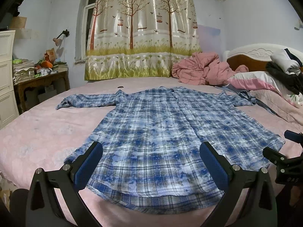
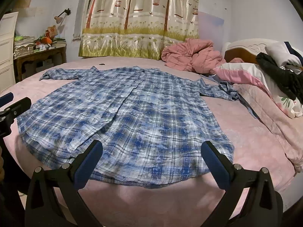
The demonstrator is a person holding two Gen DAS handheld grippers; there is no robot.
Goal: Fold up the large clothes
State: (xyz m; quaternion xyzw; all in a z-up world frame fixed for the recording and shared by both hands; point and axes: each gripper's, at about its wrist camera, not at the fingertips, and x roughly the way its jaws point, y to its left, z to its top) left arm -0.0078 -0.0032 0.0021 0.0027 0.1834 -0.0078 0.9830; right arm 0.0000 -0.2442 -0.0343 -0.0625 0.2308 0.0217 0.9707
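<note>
Blue walls (image 1: 246, 19), tree-print curtain (image 1: 144, 30) (glossy)

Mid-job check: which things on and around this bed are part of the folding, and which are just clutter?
Job:
plaid shirt, spread flat on the bed
left tool, open
right tool, open

Lying about:
pink quilt, bunched
pillow
black garment
desk clutter

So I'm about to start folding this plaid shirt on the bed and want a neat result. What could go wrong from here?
1. The far sleeve lies bunched against the pillows; folding it as is may trap creases.
2. The open front placket could shift when the hem lifts.
3. Both tools, left and right, are open and hold nothing; a shallow pinch may take one layer.
</note>
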